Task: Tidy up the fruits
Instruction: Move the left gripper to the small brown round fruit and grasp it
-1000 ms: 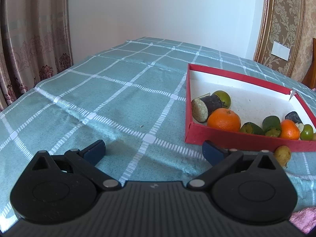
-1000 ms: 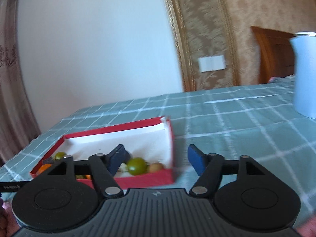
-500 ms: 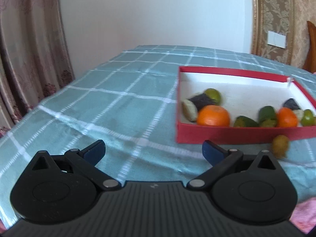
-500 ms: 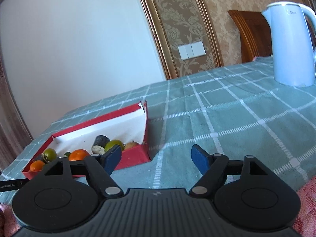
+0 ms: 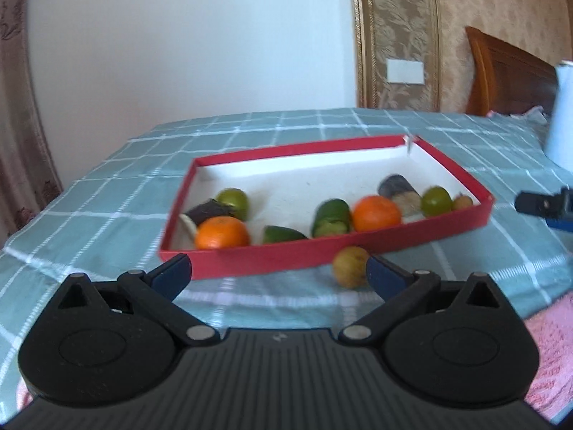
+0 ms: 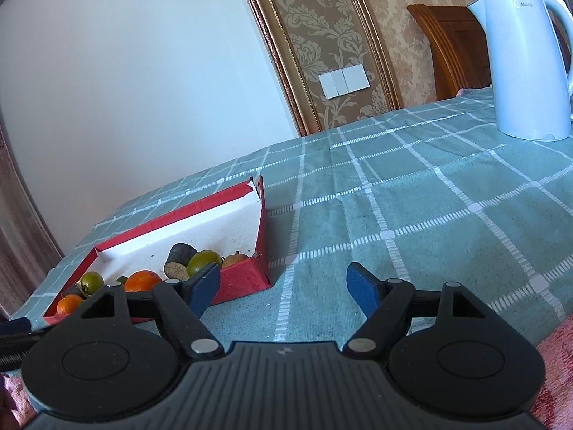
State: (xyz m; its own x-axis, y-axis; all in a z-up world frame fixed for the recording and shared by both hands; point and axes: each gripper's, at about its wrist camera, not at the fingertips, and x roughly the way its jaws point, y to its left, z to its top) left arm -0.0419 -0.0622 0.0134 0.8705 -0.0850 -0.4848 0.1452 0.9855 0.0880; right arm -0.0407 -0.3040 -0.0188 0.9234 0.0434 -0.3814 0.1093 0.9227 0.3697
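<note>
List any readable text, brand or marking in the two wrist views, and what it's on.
"Midea": grey logo near the top of the white electric kettle; first letter partly washed out.
Small white lettering on the black bar of the left gripper at the frame edge: too small to read.
Nothing else carries text.

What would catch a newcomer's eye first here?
The red box in the middle of the checked tablecloth, with oranges, green fruit and dark pieces bunched along its near side. Next, one yellowish fruit lying outside the box, against its front wall. Then the white kettle at the far right.
</note>
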